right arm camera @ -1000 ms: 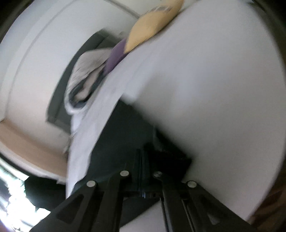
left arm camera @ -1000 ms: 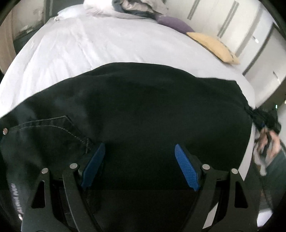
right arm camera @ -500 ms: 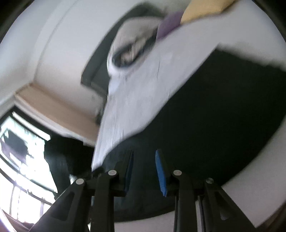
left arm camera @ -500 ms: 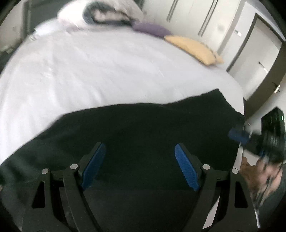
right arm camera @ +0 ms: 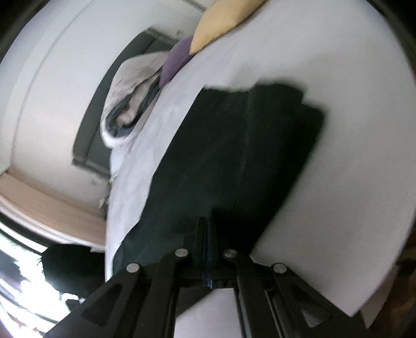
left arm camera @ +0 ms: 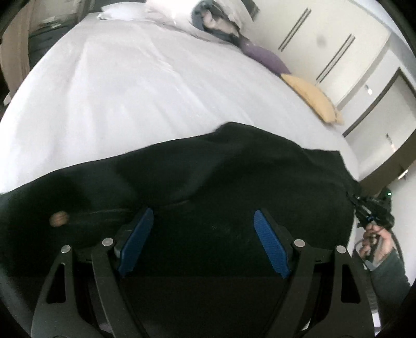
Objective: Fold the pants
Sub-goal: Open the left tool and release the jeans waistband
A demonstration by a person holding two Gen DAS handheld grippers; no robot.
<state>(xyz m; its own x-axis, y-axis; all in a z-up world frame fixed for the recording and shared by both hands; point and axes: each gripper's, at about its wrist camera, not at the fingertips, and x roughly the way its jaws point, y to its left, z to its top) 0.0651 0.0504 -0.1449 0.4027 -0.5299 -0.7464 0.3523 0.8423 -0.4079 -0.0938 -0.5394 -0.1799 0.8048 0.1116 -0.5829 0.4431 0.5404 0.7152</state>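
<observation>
The black pants (left arm camera: 234,182) serve as the landmark: they lie spread across the near part of a bed with a white sheet (left arm camera: 145,85), reaching from the left margin of the left wrist view almost to the bed's right edge. On their left part sits a small round brown button (left arm camera: 58,219), next to a faint seam line. Just right of that button the left claw (left arm camera: 202,228) hangs over the cloth with its blue pads (left arm camera: 135,241) spread wide apart; dark fabric fills the gap between them, but neither pad presses on it. Beyond the pants, at the far side of the bed, lie a heap of pale bedding (left arm camera: 213,15), then a purple pillow (left arm camera: 265,56) and a yellow pillow (left arm camera: 312,100), with white cupboard doors (left arm camera: 338,46) behind them. At the right end of the pants a hand (left arm camera: 374,241) holds the right claw (left arm camera: 362,205) against the cloth's corner. In the right wrist view, the right claw (right arm camera: 207,226) has its jaws pressed together, having just closed, and pinches the near edge of the pants (right arm camera: 234,156), which stretch away from it over the sheet (right arm camera: 338,78), with a fold line running lengthwise. This view is blurred.
</observation>
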